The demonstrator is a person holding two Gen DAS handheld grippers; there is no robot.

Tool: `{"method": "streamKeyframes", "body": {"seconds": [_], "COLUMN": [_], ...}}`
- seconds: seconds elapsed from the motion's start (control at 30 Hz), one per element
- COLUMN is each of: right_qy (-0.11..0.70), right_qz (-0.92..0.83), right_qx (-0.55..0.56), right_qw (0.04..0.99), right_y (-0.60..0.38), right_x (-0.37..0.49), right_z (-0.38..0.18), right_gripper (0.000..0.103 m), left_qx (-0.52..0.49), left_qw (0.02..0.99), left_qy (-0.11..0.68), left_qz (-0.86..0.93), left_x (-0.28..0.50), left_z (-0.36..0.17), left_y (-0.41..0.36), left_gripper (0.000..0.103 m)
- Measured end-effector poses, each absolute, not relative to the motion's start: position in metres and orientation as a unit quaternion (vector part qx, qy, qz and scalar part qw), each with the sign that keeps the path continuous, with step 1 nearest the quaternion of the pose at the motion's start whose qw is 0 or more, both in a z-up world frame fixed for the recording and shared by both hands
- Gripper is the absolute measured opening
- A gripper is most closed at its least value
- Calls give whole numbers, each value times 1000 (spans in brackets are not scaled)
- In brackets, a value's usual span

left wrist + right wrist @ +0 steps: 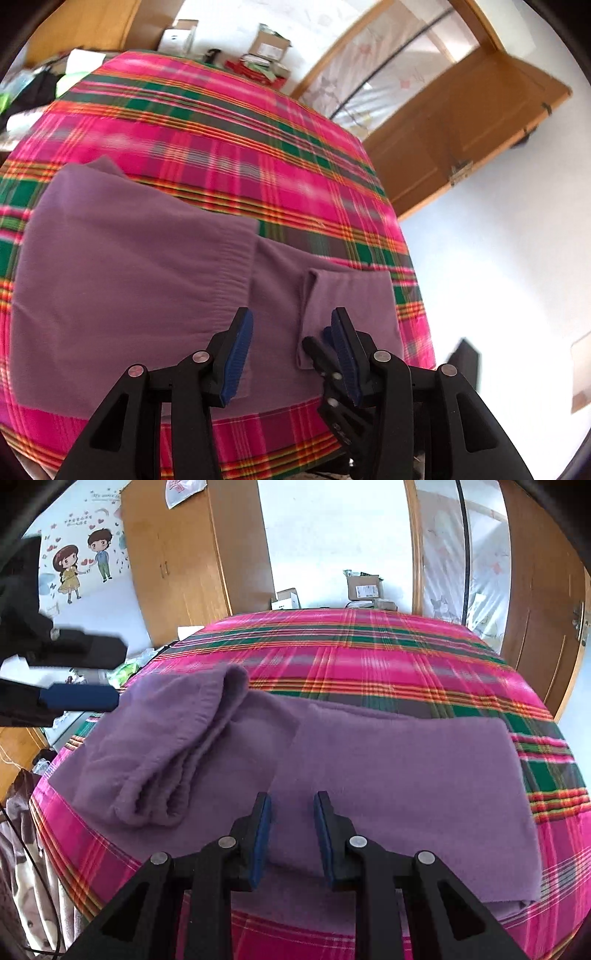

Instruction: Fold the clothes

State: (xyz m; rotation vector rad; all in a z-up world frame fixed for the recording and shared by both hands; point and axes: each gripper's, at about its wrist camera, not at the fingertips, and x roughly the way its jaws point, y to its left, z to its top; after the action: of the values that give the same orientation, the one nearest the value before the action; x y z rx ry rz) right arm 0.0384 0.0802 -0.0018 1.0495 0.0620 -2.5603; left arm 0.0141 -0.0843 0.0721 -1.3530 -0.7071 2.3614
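Left gripper hangs over the near edge of the bed, jaws standing well apart and nothing between the blue pads, just purple knit below. Right gripper hovers too, jaws parted more narrowly, also empty, its tips above the flat folded panel. The purple sweater lies across the near part of the plaid bedspread, one side folded smooth, the other a bunched, rumpled sleeve toward the left. It looks soft, fleecy, light and floppy; it should drape and sag rather than hold shape, so a pinch at an edge or the ribbed hem seems the surest grip. The bed's near edge hides behind both grippers, and the left view is smeared by blur, so I can't tell how many layers sit under that fold.
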Motion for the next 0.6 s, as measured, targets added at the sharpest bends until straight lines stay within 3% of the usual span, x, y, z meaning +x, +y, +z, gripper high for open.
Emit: {"method": "streamKeyframes", "body": {"seconds": [0.3,0.6], "right_qy": [10,33], "right_qz": [-918,-903], "right_qx": [369,412], "right_qw": [143,120], "right_y": [80,61], "right_x": [-10,-40], "right_z": [20,-7], "right_gripper": [24,26], "left_qx": [-475,-473], "left_qw": [117,90], "left_qy": [-290,-311], "left_qz": [823,820], "left_x": [20,20], "left_z": [56,45], "left_y": [-133,-161], "left_gripper": [46,46]}}
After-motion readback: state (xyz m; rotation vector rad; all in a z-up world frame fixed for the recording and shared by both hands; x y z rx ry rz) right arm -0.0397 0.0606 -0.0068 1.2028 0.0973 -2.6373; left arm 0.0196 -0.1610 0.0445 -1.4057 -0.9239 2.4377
